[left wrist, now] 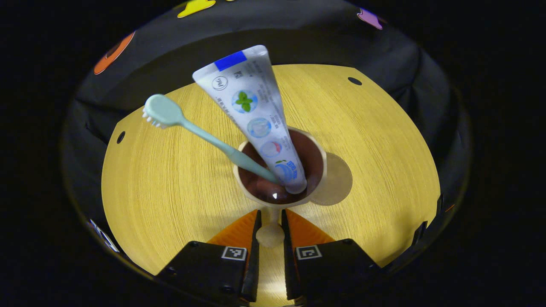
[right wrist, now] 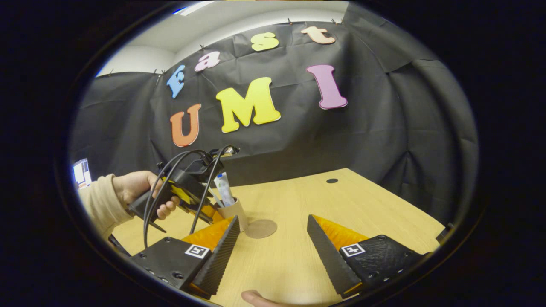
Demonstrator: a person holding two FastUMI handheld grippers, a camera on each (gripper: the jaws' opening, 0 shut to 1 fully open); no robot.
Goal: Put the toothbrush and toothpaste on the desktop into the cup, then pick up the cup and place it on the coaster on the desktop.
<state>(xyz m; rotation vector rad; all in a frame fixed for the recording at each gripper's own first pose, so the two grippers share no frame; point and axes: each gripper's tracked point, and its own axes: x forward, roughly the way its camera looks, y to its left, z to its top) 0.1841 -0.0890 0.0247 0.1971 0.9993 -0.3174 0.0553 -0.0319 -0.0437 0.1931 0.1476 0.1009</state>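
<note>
Left gripper (left wrist: 270, 232) clamped on cup (left wrist: 279, 170) handle, toothbrush (left wrist: 204, 136) and toothpaste (left wrist: 256, 115) inside; coaster (left wrist: 339, 179) just right of cup; right gripper (right wrist: 271, 243) wide open, empty, farther off

Left gripper view: toothbrush (left wrist: 200, 134) and toothpaste (left wrist: 256, 115) stand in the cup (left wrist: 318, 164), both leaning out over the rim, brush left of tube. Coaster (left wrist: 339, 179) lies on the desktop (left wrist: 170, 179) just right of the cup. Cup handle (left wrist: 270, 232) sits between the left gripper (left wrist: 270, 238) fingers.
</note>
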